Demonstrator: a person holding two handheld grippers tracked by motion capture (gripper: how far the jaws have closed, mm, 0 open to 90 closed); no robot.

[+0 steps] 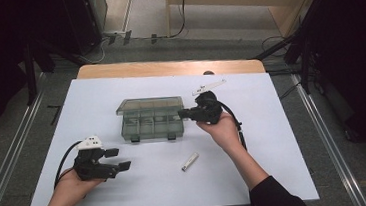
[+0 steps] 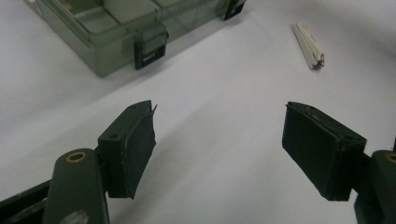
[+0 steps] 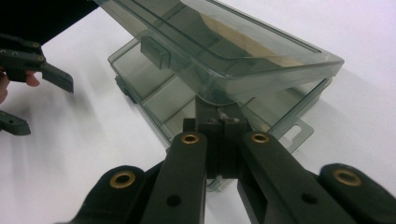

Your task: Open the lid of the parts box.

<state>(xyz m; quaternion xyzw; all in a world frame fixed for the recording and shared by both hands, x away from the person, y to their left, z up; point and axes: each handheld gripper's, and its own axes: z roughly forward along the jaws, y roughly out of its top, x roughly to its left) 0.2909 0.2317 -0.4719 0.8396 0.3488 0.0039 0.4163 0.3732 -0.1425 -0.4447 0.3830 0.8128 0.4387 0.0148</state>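
My right tool is clamped on the near-right lid edge of the clear grey plastic compartment box; my left tool is spread apart, well nearer.

Black two-jaw grippers, one in each hand

Left gripper bears a white top piece; right gripper has brass-ringed screw holes; both trail black cables; dark sleeve.

White-covered table, clear compartment box, small white stick, white strip
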